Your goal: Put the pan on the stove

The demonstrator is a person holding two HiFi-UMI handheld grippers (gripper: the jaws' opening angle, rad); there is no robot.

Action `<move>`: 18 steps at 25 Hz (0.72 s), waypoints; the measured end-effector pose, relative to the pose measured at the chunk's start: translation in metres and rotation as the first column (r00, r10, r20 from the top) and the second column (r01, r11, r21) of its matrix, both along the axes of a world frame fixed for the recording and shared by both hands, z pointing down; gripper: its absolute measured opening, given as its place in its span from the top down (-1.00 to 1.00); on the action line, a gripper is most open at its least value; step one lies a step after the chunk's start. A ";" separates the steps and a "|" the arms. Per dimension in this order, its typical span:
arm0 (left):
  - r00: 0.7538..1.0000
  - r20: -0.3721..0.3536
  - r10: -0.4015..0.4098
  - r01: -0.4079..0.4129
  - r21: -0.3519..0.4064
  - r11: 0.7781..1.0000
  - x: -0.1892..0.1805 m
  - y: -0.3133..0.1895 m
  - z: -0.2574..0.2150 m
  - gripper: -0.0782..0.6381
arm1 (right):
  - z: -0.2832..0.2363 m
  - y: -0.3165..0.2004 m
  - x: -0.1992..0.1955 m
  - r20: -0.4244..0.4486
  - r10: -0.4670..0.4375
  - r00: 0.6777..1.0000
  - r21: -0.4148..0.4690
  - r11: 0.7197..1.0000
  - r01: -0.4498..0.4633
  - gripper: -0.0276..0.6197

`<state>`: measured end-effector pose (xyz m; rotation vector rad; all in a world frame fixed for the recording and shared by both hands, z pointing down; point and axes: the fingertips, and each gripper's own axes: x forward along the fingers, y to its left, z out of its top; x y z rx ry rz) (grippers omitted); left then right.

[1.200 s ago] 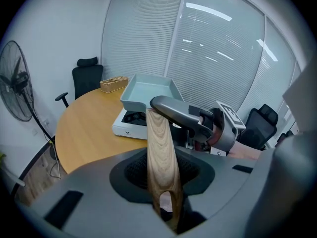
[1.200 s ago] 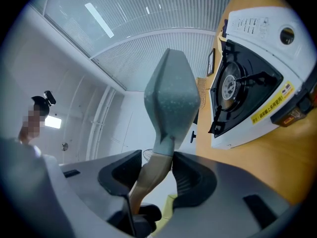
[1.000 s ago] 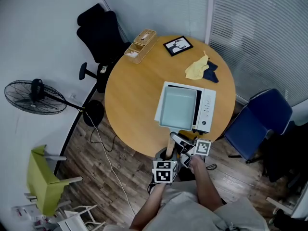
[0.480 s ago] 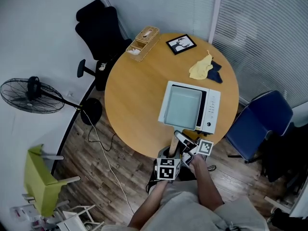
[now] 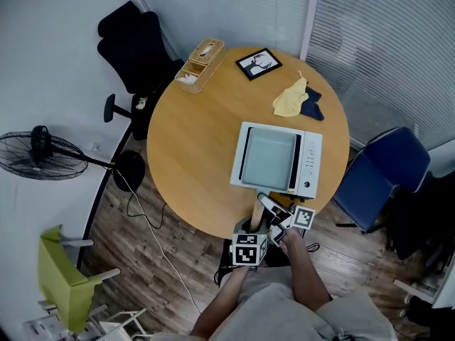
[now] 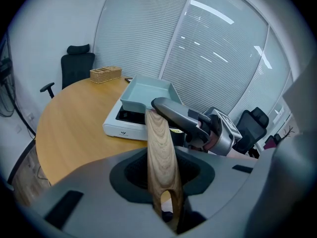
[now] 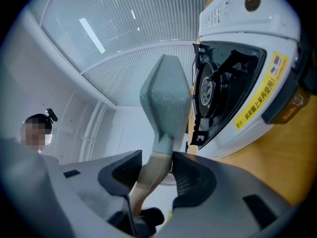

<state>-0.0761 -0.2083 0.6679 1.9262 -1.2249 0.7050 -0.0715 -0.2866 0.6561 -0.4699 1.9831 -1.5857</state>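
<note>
A square pale-green pan (image 5: pixel 269 158) rests on the white stove (image 5: pixel 310 163) near the front edge of the round wooden table (image 5: pixel 192 148). Its wooden handle (image 5: pixel 254 217) sticks out over the table edge toward me. My left gripper (image 5: pixel 252 227) is shut on the outer part of the handle (image 6: pixel 158 148). My right gripper (image 5: pixel 266 204) reaches in from the right, closer to the pan. It stands open with the handle (image 7: pixel 151 175) between its jaws: one jaw touches the wood, the other stands slightly off. In the left gripper view one of its fingers (image 6: pixel 171 114) lies over the handle.
At the table's far side are a wooden tray box (image 5: pixel 200 65), a framed picture (image 5: pixel 258 63) and a yellow cloth (image 5: pixel 290 99) on a dark one. A blue chair (image 5: pixel 380 180) stands at the right, a black office chair (image 5: pixel 135 48) and a fan (image 5: pixel 32 155) at the left.
The pan has sunk a little and now sits squarely on the stove top. Both grippers came slightly down with the handle. The head view has shifted.
</note>
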 end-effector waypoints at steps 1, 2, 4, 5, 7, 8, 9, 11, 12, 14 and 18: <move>1.000 -0.003 0.004 -0.004 -0.003 1.000 0.001 -0.002 0.001 0.46 | 0.000 -0.002 0.001 0.004 0.005 1.000 -0.001 1.000 -0.005 0.30; 1.000 -0.005 0.007 -0.007 -0.006 1.000 0.002 -0.003 0.002 0.46 | 0.001 -0.004 0.002 0.006 0.010 1.000 -0.004 1.000 -0.010 0.31; 1.000 -0.008 0.013 -0.013 -0.015 1.000 0.004 -0.006 0.004 0.46 | 0.004 -0.006 0.005 0.009 0.018 1.000 -0.016 1.000 -0.018 0.31; 1.000 -0.009 0.015 -0.015 -0.019 1.000 0.005 -0.007 0.005 0.46 | 0.006 -0.007 0.006 0.010 0.021 1.000 -0.021 1.000 -0.021 0.31; 1.000 -0.007 0.018 -0.018 -0.027 0.999 0.006 -0.010 0.007 0.46 | 0.009 -0.010 0.007 0.013 0.025 1.000 -0.031 0.999 -0.025 0.31; 1.000 -0.006 0.019 -0.019 -0.030 0.999 0.006 -0.011 0.009 0.46 | 0.011 -0.012 0.007 0.017 0.028 0.999 -0.036 0.999 -0.027 0.31; 1.000 -0.005 0.021 -0.021 -0.032 0.999 0.007 -0.012 0.010 0.46 | 0.012 -0.013 0.008 0.022 0.032 0.999 -0.039 0.999 -0.031 0.31; 1.000 -0.004 0.025 -0.025 -0.036 0.999 0.007 -0.014 0.012 0.46 | 0.016 -0.015 0.009 0.027 0.037 0.999 -0.044 0.998 -0.036 0.31; 1.000 -0.004 0.025 -0.025 -0.038 0.999 0.008 -0.016 0.013 0.46 | 0.017 -0.016 0.009 0.027 0.038 0.999 -0.048 0.998 -0.037 0.31; 1.000 -0.004 0.025 -0.025 -0.045 0.999 0.008 -0.018 0.014 0.46 | 0.019 -0.019 0.009 0.027 0.037 0.999 -0.055 0.998 -0.035 0.31; 1.000 -0.003 0.028 -0.029 -0.054 0.998 0.008 -0.020 0.016 0.46 | 0.021 -0.021 0.009 0.033 0.037 0.999 -0.066 0.997 -0.035 0.31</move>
